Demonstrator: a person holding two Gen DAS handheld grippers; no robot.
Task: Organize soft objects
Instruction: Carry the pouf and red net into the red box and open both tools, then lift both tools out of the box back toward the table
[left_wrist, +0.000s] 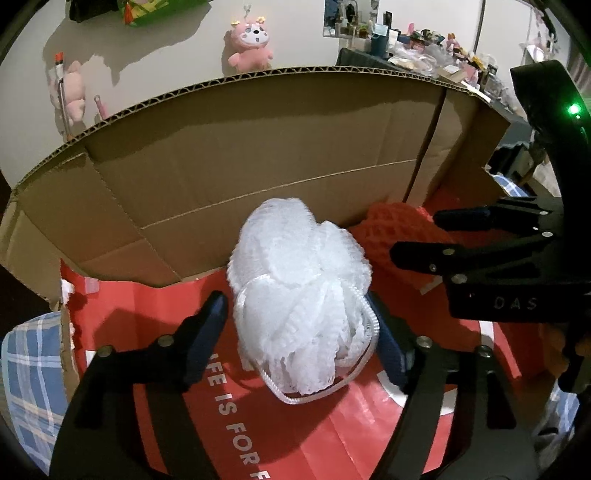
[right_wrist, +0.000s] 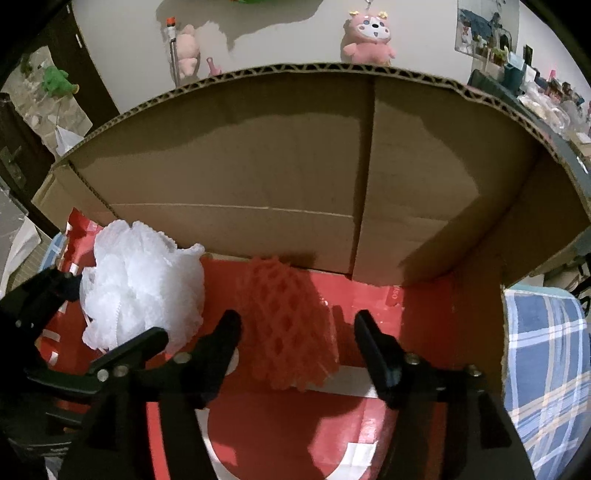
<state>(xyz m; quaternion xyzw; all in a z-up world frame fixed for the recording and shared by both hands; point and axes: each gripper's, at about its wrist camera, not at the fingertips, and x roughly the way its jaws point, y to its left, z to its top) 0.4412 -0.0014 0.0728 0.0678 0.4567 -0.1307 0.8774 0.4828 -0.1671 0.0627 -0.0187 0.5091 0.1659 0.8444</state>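
Standing with jaws apart: left gripper (left_wrist: 297, 325) around white bath pouf (left_wrist: 299, 295), right gripper (right_wrist: 297, 339) around orange foam net (right_wrist: 291, 325). Resting on red liner (right_wrist: 369, 428) inside cardboard box (right_wrist: 258, 166). Placement apparently done; withdrawing remaining.

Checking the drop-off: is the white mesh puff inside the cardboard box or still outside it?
Inside: the white mesh puff rests on the box's red floor, its cardboard wall rising behind.
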